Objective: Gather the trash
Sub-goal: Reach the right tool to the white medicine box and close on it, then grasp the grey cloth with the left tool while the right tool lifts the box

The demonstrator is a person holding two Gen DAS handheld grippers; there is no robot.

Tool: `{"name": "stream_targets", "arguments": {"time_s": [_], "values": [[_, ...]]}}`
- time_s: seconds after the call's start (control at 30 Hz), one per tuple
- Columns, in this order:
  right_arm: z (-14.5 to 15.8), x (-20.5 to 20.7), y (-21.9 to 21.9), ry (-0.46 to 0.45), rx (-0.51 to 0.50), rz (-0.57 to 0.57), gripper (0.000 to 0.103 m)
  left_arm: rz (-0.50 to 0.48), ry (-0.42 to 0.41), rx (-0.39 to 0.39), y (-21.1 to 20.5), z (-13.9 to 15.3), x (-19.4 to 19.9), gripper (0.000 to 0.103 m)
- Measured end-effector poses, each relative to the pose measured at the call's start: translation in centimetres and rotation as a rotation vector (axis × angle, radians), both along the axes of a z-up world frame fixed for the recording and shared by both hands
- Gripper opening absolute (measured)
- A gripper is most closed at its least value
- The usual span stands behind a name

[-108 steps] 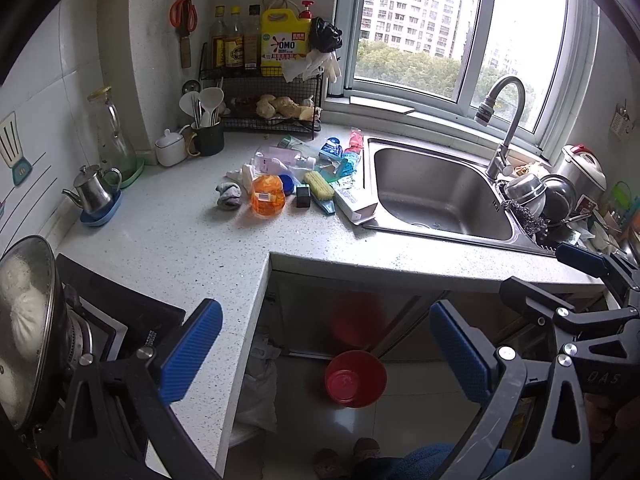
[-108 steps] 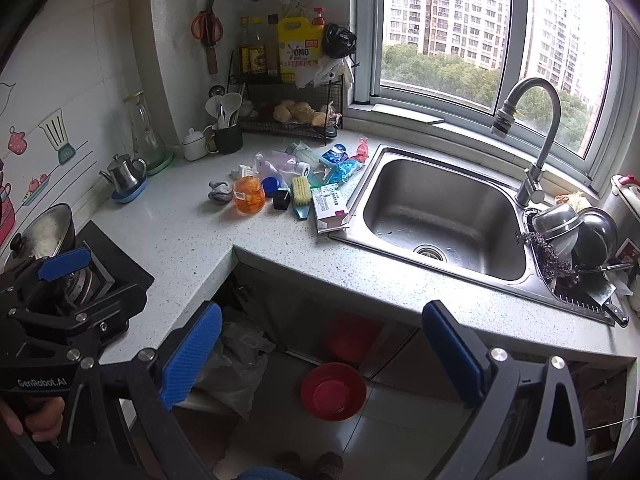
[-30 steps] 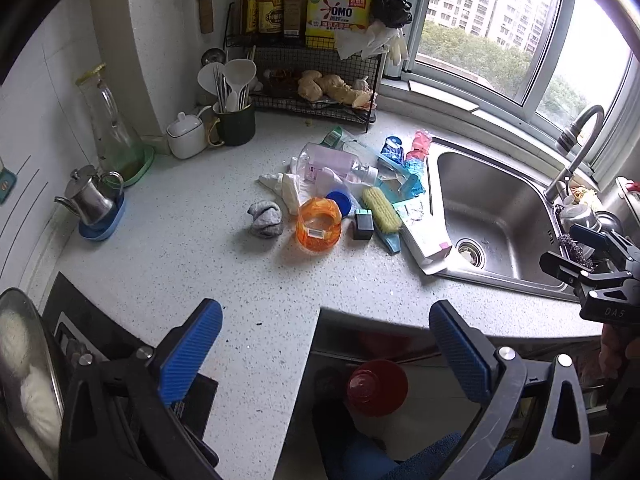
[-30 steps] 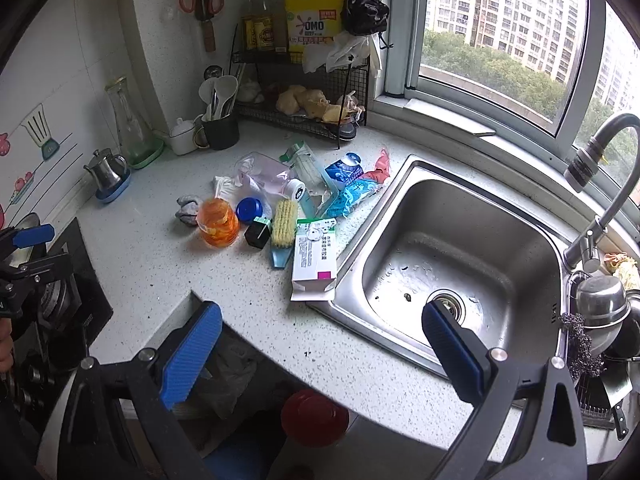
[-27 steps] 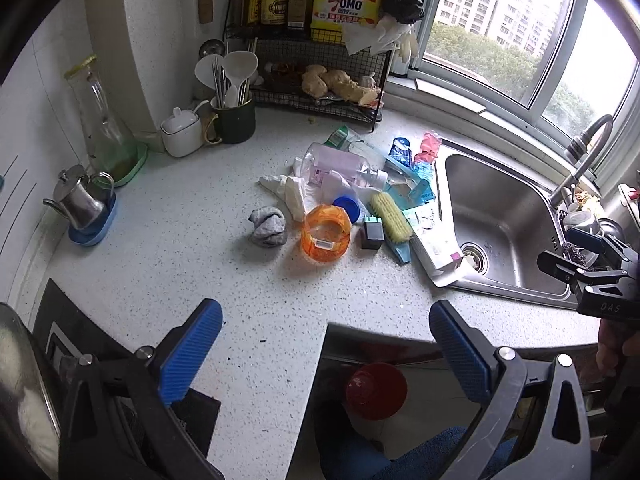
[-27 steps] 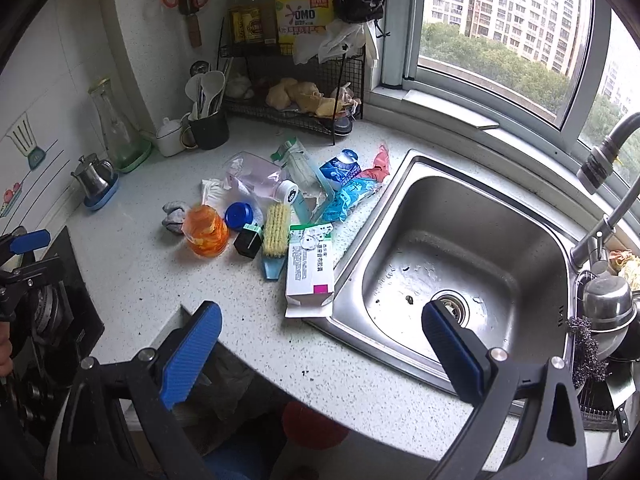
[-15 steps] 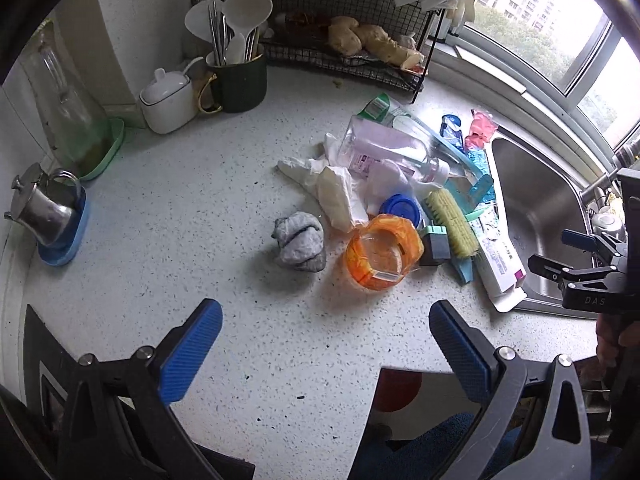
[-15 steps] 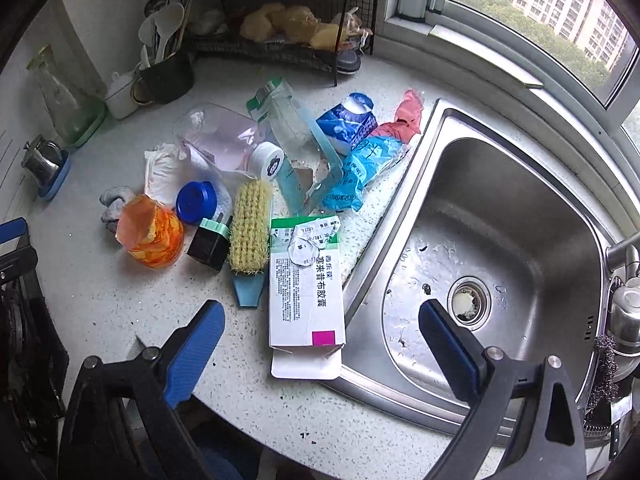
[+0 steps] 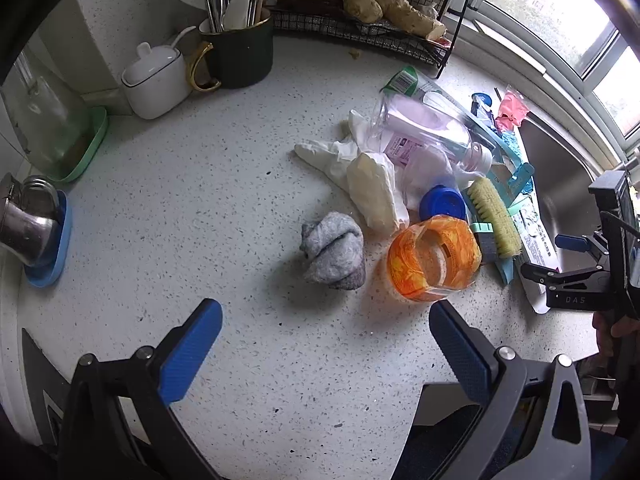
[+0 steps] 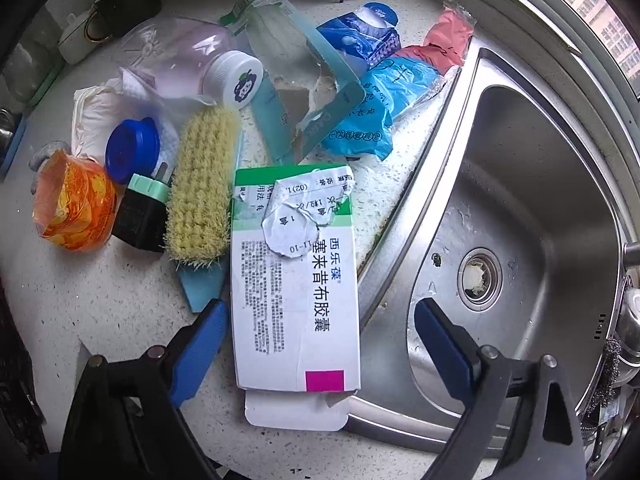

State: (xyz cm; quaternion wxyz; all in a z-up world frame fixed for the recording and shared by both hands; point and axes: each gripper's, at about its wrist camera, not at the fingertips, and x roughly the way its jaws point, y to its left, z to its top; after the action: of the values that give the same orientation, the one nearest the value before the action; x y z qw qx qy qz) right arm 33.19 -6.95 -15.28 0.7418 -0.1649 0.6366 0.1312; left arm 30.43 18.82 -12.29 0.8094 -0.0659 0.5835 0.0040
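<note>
A pile of trash lies on the speckled counter beside the sink. My right gripper (image 10: 320,340) is open just above a white and green medicine box (image 10: 294,280), its fingers on either side of the box's near end. Beyond it lie a yellow brush (image 10: 202,188), blue wrappers (image 10: 372,108), a pink bottle (image 10: 180,56), a blue cap (image 10: 132,148) and an orange cup (image 10: 72,208). My left gripper (image 9: 324,348) is open and empty above the counter, short of a grey rag (image 9: 334,250) and the orange cup (image 9: 432,258). White crumpled tissue (image 9: 372,192) lies behind them.
The steel sink (image 10: 520,200) is right of the pile. A dark utensil mug (image 9: 240,52), a white sugar pot (image 9: 156,76) and a wire rack (image 9: 360,20) stand at the back. A steel teapot (image 9: 24,224) and a glass carafe (image 9: 48,128) are at the left.
Both grippers have moved forward and down toward the trash pile. The right one now straddles the medicine box; the left one has closed in on the rag and orange cup.
</note>
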Motion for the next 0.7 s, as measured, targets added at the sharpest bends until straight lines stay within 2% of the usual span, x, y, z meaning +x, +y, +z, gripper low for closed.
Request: {"name": "stream_targets", "arguments": {"time_s": [0.1, 0.17, 0.3, 0.37, 0.5, 0.7], "values": [[0.0, 0.4, 0.1, 0.005, -0.016, 0.004, 0.086, -0.010, 0.004, 0.013, 0.3, -0.1, 0.0, 0.103], [0.0, 0.4, 0.2, 0.008, -0.019, 0.012, 0.075, -0.015, -0.001, 0.017, 0.5, -0.3, 0.0, 0.103], [0.5, 0.4, 0.2, 0.004, -0.015, 0.014, 0.066, -0.001, 0.018, 0.006, 1.4, -1.1, 0.2, 0.103], [1.1, 0.3, 0.3, -0.018, -0.039, 0.015, 0.056, 0.009, 0.025, 0.004, 1.6, -1.5, 0.2, 0.103], [0.7, 0.4, 0.8, 0.004, 0.019, -0.016, 0.056, 0.010, 0.027, -0.032, 1.9, -1.9, 0.3, 0.103], [2.0, 0.5, 0.4, -0.010, 0.094, -0.073, 0.056, -0.031, 0.040, -0.002, 1.1, -2.6, 1.4, 0.103]]}}
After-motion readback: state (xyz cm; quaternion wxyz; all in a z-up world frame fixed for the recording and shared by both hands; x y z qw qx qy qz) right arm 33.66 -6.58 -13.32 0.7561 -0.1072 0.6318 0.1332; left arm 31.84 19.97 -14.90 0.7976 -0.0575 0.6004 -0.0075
